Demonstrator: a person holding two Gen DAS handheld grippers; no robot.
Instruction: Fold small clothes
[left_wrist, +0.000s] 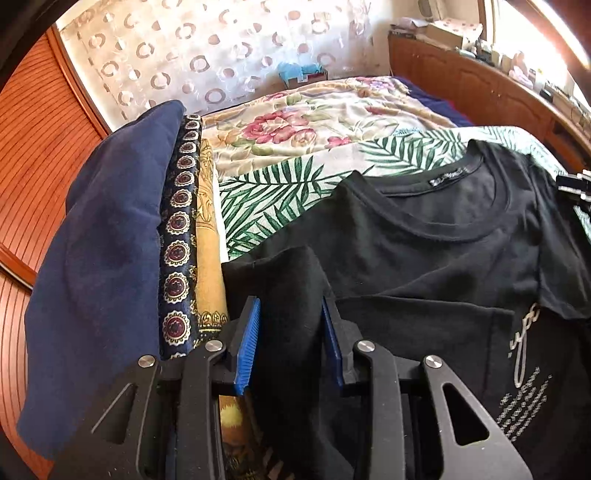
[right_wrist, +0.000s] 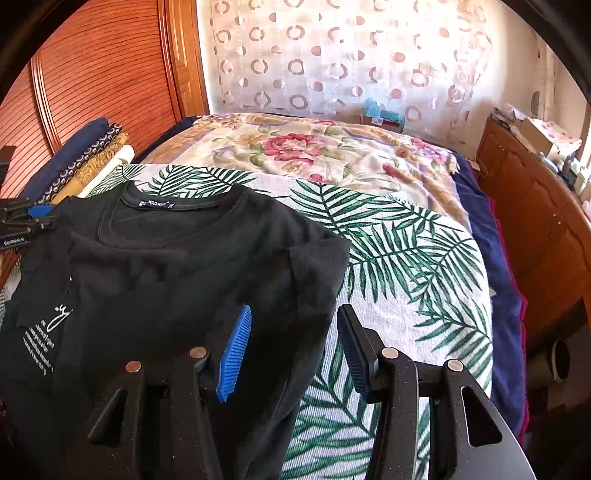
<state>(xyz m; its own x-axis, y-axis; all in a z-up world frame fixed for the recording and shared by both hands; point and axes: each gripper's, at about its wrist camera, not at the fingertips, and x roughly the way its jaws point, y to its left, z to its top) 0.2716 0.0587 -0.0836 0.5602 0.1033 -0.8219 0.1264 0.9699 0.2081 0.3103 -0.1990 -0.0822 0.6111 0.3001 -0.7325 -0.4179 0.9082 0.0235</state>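
A black T-shirt (left_wrist: 424, 240) (right_wrist: 166, 266) with white print lies neck-up on a palm-leaf cloth (right_wrist: 406, 258), its left side folded over. In the left wrist view my left gripper (left_wrist: 291, 306) is shut on a bunched fold of the shirt's left sleeve, with black fabric filling the gap between the blue pads (left_wrist: 249, 332). My right gripper (right_wrist: 293, 314) stands open over the shirt's right sleeve edge; its pads do not press the fabric. Each gripper also shows at the edge of the other's view: left gripper (right_wrist: 26, 218), right gripper (left_wrist: 574, 184).
A stack of folded cloths (left_wrist: 110, 258) (right_wrist: 85, 158), navy on top, sits left of the shirt against a wooden wardrobe (right_wrist: 92, 74). A floral blanket (right_wrist: 314, 147) covers the far bed. A wooden cabinet (right_wrist: 535, 221) runs along the right, with a patterned curtain (right_wrist: 332, 55) behind.
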